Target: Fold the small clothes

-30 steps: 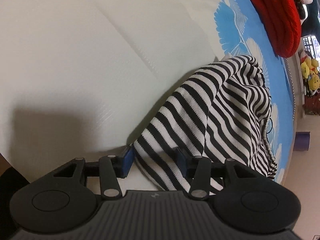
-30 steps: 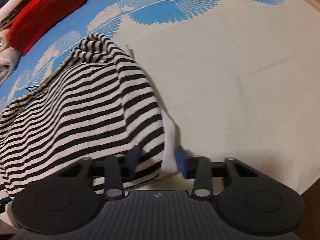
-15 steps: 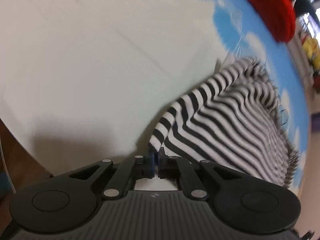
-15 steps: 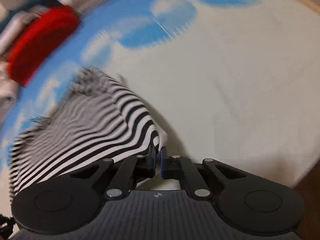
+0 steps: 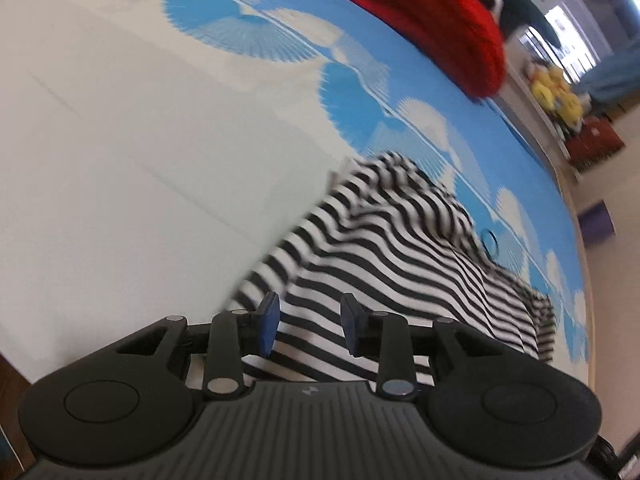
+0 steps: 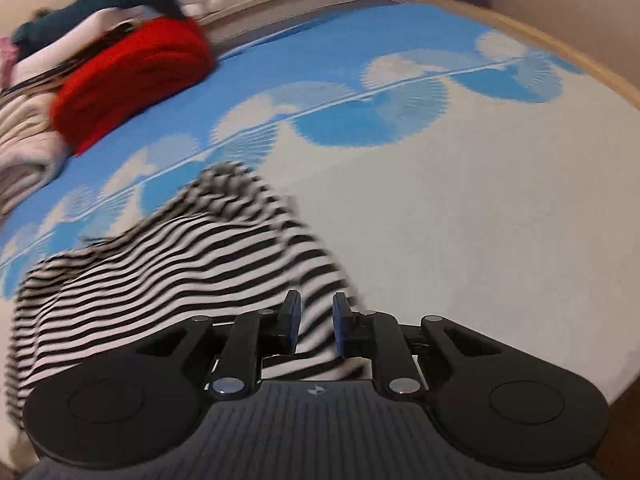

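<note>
Black-and-white striped knit garment (image 5: 400,264) bunched on the blue-and-cream fan-patterned cloth-covered table (image 5: 120,160), left gripper (image 5: 309,328) and right gripper (image 6: 314,326) each hovering over its near edge with blue pads apart, red folded knit (image 6: 132,76) behind

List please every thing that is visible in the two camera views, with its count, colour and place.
Striped garment: one, black and white, crumpled on the mat just ahead of both claws.
Mat: one, cream with a blue band of white fan shapes, under the garment.
Red folded item: one, red, at the far edge of the mat on a pile.
Pile of pale clothes: number unclear, cream and pink, beside and under the red item.
Plush toys: number unclear, yellow, on a shelf in the background.
Left claw: one, black with blue pads, open, the garment seen between its fingers.
Right claw: one, black with blue pads, open over the garment's edge.
</note>
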A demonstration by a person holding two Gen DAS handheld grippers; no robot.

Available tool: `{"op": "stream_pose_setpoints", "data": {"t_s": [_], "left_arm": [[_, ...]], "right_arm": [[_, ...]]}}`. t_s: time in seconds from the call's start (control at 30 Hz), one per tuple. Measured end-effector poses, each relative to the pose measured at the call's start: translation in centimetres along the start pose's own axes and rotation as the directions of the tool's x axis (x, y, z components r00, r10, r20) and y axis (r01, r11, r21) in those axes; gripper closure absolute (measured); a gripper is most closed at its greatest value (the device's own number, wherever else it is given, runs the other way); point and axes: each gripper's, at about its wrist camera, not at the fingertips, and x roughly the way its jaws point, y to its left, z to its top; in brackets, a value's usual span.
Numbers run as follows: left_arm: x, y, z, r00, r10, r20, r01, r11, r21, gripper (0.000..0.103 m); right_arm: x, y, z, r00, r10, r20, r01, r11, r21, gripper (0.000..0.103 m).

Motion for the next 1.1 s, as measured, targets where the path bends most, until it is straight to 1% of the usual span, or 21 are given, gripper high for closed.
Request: {"op": "stream_pose_setpoints", "data": {"t_s": [0.03,0.07,0.1,0.13,0.17,0.2,0.3,0.33,0.37,0.4,0.43,0.5,0.53,0.57,0.63,0.73,0.83,0.93,1.03,1.07,1.1], "left_arm": [[0.3,-0.3,-0.1,1.000,-0.008,-0.021,0.008,1.000,0.005,0.067],[0.7,-0.4,-0.4,0.999,-0.016,-0.051,0.016,1.000,0.005,0.067],[1.2,-0.3,-0.6,0.996,-0.023,-0.090,0.023,1.000,-0.001,0.067],[1.8,-0.4,-0.7,0.992,-0.026,-0.126,0.025,1.000,-0.010,0.067],[2.3,-0.2,-1.0,0.986,-0.028,-0.167,0.024,0.999,-0.023,0.067],[2.8,0.1,-1.4,0.978,-0.031,-0.206,0.023,0.999,-0.042,0.066],[3.8,1.0,-2.6,0.951,-0.043,-0.307,0.019,0.997,-0.081,0.061],[4.1,1.0,-2.9,0.945,-0.037,-0.325,0.011,0.997,-0.081,0.059],[4.4,1.1,-3.1,0.940,-0.030,-0.339,0.003,0.997,-0.079,0.056],[4.6,1.3,-3.2,0.937,-0.022,-0.349,-0.007,0.997,-0.082,0.051],[4.9,1.5,-3.2,0.936,-0.016,-0.353,-0.018,0.995,-0.093,0.049],[5.0,2.6,-3.1,0.938,-0.002,-0.346,-0.053,0.988,-0.148,0.048],[5.0,3.2,-3.0,0.944,-0.001,-0.331,-0.067,0.978,-0.195,0.048],[5.1,3.8,-2.8,0.948,-0.007,-0.317,-0.073,0.968,-0.239,0.048],[5.3,4.4,-2.7,0.952,-0.012,-0.306,-0.080,0.955,-0.286,0.048],[5.8,4.4,-2.9,0.951,0.008,-0.309,-0.107,0.947,-0.304,0.047],[5.8,3.9,-3.0,0.960,0.032,-0.278,-0.122,0.942,-0.312,0.047],[5.7,3.7,-3.3,0.967,0.046,-0.252,-0.134,0.930,-0.342,0.047],[5.3,3.3,-3.3,0.971,0.056,-0.231,-0.134,0.931,-0.340,0.049],[5.3,3.1,-3.3,0.974,0.057,-0.222,-0.130,0.934,-0.333,0.057],[5.4,2.9,-3.2,0.975,0.057,-0.214,-0.126,0.939,-0.321,0.072]], "right_arm": [[0.6,0.4,-0.1,0.999,0.026,-0.031,-0.026,1.000,-0.008,0.072],[1.5,0.6,-0.4,0.995,0.043,-0.092,-0.045,0.999,-0.018,0.068],[2.5,0.8,-0.6,0.987,0.034,-0.156,-0.039,0.999,-0.031,0.062],[3.7,1.0,-1.1,0.972,-0.003,-0.236,-0.011,0.998,-0.055,0.062],[4.7,1.0,-1.6,0.952,-0.057,-0.300,0.032,0.995,-0.091,0.062],[4.9,1.1,-1.6,0.950,-0.079,-0.302,0.048,0.993,-0.108,0.063],[3.6,1.8,-0.5,0.977,-0.080,-0.197,0.056,0.991,-0.122,0.062],[3.2,2.0,-0.3,0.982,-0.078,-0.172,0.057,0.991,-0.123,0.062],[2.8,2.1,-0.2,0.986,-0.072,-0.149,0.055,0.991,-0.119,0.062],[2.5,2.1,0.0,0.990,-0.068,-0.127,0.053,0.992,-0.113,0.062],[2.1,1.9,-0.1,0.992,-0.064,-0.113,0.051,0.993,-0.111,0.062],[2.0,1.8,-0.1,0.994,-0.063,-0.091,0.053,0.992,-0.112,0.062],[1.8,1.6,-0.2,0.994,-0.066,-0.084,0.056,0.993,-0.108,0.062],[1.7,1.4,-0.1,0.995,-0.065,-0.079,0.057,0.993,-0.099,0.062],[1.2,1.0,-0.1,0.996,-0.062,-0.065,0.057,0.995,-0.079,0.062],[0.4,0.6,-0.2,0.997,-0.067,-0.033,0.065,0.996,-0.057,0.062],[-0.2,0.0,-0.1,0.998,-0.069,-0.009,0.069,0.997,-0.032,0.062],[-0.5,-0.8,0.0,0.998,-0.070,0.000,0.070,0.998,-0.006,0.062],[-0.7,-1.4,0.0,0.998,-0.067,-0.003,0.067,0.998,0.018,0.062],[-0.8,-1.6,-0.1,0.998,-0.065,-0.003,0.065,0.998,0.024,0.062],[-0.9,-1.7,-0.1,0.998,-0.063,-0.003,0.063,0.998,0.028,0.062]]}}
